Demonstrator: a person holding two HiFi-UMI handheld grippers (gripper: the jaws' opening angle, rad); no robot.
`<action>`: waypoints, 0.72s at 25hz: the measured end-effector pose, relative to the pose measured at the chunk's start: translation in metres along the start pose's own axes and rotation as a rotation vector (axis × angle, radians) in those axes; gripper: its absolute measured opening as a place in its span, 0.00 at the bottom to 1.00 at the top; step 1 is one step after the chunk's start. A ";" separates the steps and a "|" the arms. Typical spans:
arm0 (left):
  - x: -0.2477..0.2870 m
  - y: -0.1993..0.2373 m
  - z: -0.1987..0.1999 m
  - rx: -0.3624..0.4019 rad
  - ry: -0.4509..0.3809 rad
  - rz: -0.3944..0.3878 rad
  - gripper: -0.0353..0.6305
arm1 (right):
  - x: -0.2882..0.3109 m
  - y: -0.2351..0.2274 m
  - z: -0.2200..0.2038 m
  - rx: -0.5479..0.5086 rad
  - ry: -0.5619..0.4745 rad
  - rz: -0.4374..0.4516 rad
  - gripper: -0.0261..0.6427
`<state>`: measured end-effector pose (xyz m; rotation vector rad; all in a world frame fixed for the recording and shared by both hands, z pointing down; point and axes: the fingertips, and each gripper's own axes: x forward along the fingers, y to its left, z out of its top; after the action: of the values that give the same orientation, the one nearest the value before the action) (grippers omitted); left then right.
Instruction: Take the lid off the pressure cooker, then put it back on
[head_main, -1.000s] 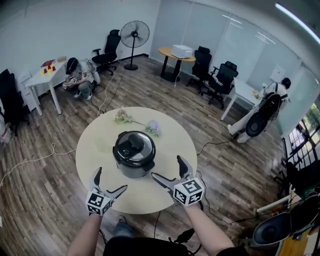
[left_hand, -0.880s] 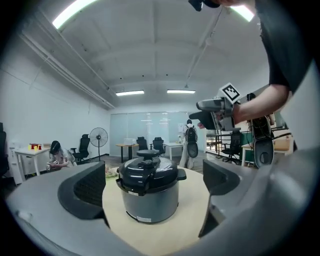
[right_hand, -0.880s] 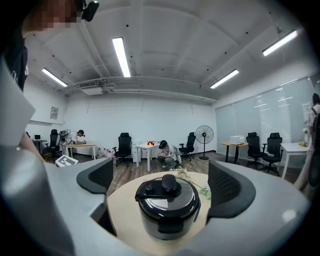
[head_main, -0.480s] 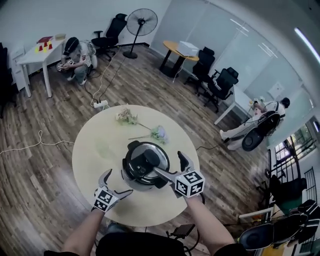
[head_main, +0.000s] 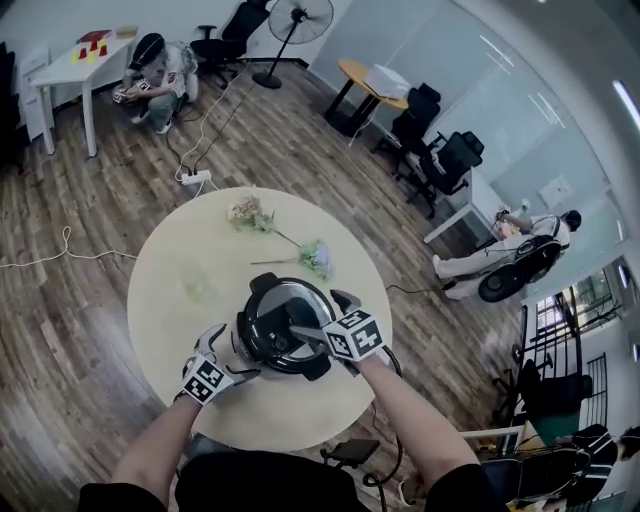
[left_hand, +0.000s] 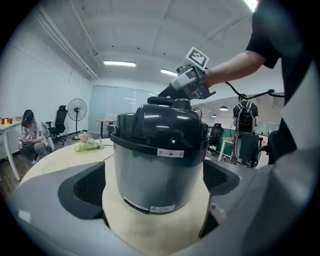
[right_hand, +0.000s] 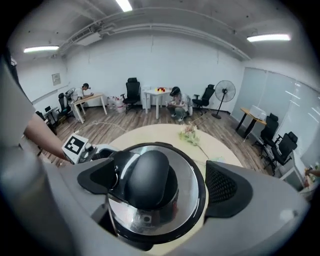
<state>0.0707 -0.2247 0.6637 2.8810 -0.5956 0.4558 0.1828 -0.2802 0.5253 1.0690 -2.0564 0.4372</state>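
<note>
The pressure cooker stands on the round beige table, its lid on it. The lid is shiny steel with a black handle. My right gripper hovers over the lid, open; in the right gripper view its jaws straddle the handle without closing on it. My left gripper is at the cooker's left side, open. In the left gripper view the grey cooker body fills the gap between the wide jaws. I cannot tell if the pads touch it.
Two small flower bunches lie on the table's far side. A person crouches by a white desk at the back left. Office chairs, a standing fan and floor cables surround the table.
Both grippers have moved forward from the table's near edge to the cooker. The right one now sits over the lid handle, the left one against the cooker's side.
</note>
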 end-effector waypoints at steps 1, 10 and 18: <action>0.002 0.002 -0.001 -0.003 0.005 0.001 0.94 | 0.010 0.001 -0.005 -0.009 0.051 0.027 0.89; 0.012 -0.001 -0.002 -0.035 0.033 -0.078 0.94 | 0.041 0.020 -0.014 0.008 0.330 0.291 0.58; 0.020 -0.011 0.003 -0.024 0.022 -0.142 0.94 | 0.041 0.024 -0.017 -0.113 0.547 0.326 0.56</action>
<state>0.0932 -0.2226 0.6660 2.8661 -0.3866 0.4555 0.1565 -0.2781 0.5688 0.4703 -1.7298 0.6827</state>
